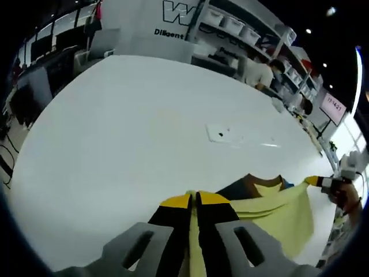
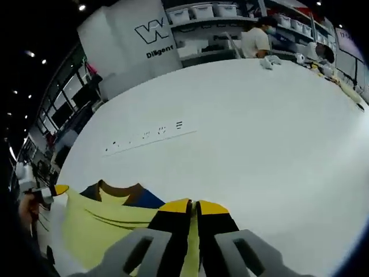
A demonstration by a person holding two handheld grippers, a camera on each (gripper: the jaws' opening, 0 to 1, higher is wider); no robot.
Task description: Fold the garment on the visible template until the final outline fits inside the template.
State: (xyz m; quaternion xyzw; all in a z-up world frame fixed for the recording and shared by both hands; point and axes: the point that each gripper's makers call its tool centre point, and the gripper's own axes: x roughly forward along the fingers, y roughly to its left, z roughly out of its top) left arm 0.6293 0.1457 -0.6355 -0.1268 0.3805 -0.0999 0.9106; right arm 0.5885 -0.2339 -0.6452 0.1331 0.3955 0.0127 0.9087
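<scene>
A yellow garment [image 1: 282,210] with a brown collar [image 1: 262,180] and a dark blue patch hangs stretched between my two grippers over the white table [image 1: 132,133]. My left gripper [image 1: 195,199] is shut on a yellow edge of the garment. In the left gripper view my right gripper [image 1: 322,182] holds the far corner, with a hand behind it. In the right gripper view my right gripper [image 2: 194,205] is shut on the garment [image 2: 98,228], and my left gripper [image 2: 55,190] pinches the opposite corner at the far left. Faint template marks [image 2: 150,135] cross the table beyond the garment.
A small pale marker with a dark dot [image 1: 222,134] lies on the table [image 2: 271,127]. A person [image 2: 256,40] stands at the far edge by shelves of bins [image 2: 202,11]. Small items [image 2: 268,62] sit near that far edge. A white banner [image 2: 132,40] stands behind.
</scene>
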